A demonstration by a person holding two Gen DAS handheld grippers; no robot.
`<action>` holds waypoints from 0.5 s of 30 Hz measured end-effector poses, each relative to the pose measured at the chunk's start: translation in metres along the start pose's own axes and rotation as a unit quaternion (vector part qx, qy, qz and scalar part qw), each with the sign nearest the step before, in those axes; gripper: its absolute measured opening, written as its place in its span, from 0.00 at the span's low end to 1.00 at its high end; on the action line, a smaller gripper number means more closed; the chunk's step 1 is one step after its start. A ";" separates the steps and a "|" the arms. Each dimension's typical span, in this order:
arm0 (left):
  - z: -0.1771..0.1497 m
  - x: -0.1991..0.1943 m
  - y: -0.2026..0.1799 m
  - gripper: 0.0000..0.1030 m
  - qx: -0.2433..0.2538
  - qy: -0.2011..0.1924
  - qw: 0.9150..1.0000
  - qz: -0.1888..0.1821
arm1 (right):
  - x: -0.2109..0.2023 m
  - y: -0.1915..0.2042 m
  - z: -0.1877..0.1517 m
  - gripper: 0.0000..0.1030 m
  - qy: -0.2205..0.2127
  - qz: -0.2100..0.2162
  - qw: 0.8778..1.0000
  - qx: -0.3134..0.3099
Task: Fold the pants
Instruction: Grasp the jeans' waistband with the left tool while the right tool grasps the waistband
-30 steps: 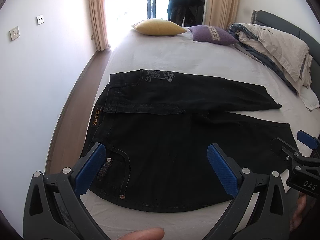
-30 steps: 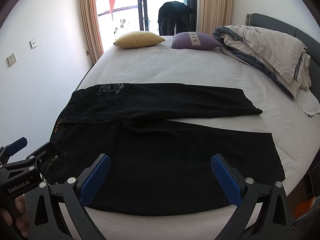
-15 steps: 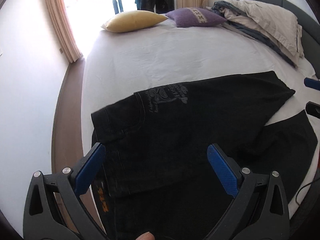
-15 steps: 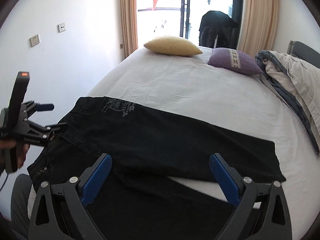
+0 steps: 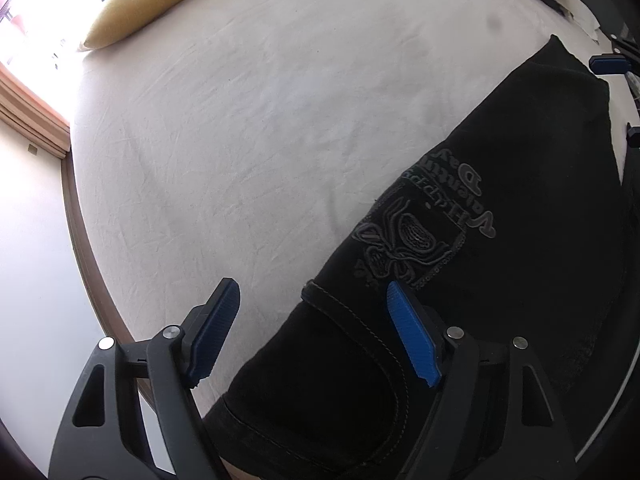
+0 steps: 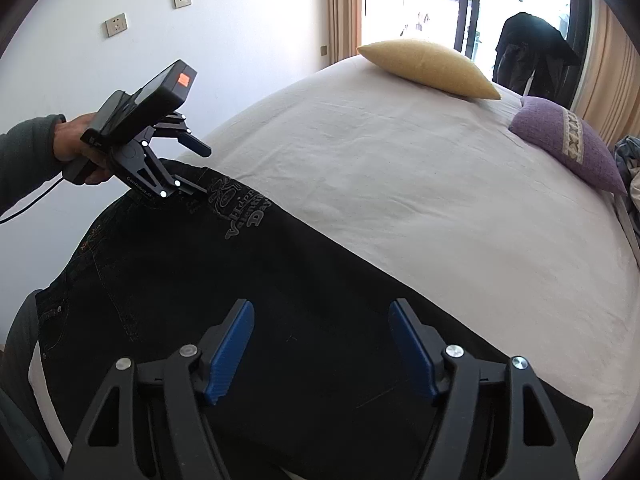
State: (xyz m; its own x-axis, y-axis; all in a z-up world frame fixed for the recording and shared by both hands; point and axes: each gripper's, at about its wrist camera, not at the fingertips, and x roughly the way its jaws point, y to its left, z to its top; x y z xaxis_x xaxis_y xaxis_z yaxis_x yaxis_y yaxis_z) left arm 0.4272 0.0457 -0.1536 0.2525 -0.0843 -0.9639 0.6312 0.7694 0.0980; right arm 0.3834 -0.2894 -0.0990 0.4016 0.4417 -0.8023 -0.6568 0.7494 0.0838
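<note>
Black pants [image 5: 500,280] lie flat on the white bed [image 5: 260,120], with an embroidered logo [image 5: 420,232] near the waist. My left gripper [image 5: 314,334] points steeply down over the far waist corner. Its jaws are closing with the waistband edge between them, and the pads stand clear of the cloth. In the right wrist view the left gripper [image 6: 200,169] sits in a person's hand at that corner. My right gripper [image 6: 320,352] hovers over the far edge of the pants [image 6: 240,280] along the leg. Its jaws are closing too, with black cloth below them and nothing pinched.
A yellow pillow [image 6: 428,66] and a purple pillow [image 6: 568,142] lie at the far end of the bed [image 6: 400,160]. Rumpled bedding [image 6: 632,184] is at the right. A wall with sockets [image 6: 116,24] runs close along the bed's left edge. Dark clothes [image 6: 536,52] hang by the balcony door.
Both grippers swept away from the near edge to the pants' far edge and dropped lower. The left now sits at the far waist corner, the right along the far leg. Both jaws have narrowed.
</note>
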 end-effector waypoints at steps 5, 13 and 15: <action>0.008 0.023 0.013 0.73 0.000 0.032 0.999 -0.040 | 0.024 0.000 0.014 0.64 0.023 0.024 0.999 -0.032; 0.001 0.022 -0.008 0.19 0.025 0.014 0.999 -0.033 | 0.070 0.008 0.053 0.54 0.078 0.047 0.992 -0.092; -0.002 0.018 -0.021 0.09 0.045 0.001 0.999 -0.008 | 0.085 0.009 0.061 0.51 0.096 0.042 0.989 -0.108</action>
State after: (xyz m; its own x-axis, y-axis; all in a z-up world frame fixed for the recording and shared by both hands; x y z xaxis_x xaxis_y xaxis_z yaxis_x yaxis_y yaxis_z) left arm 0.4169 0.0296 -0.1732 0.2403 -0.0952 -0.9660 0.6987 0.7079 0.1040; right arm 0.4509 -0.2146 -0.1303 0.2239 0.3810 -0.8971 -0.8119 0.5821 0.0445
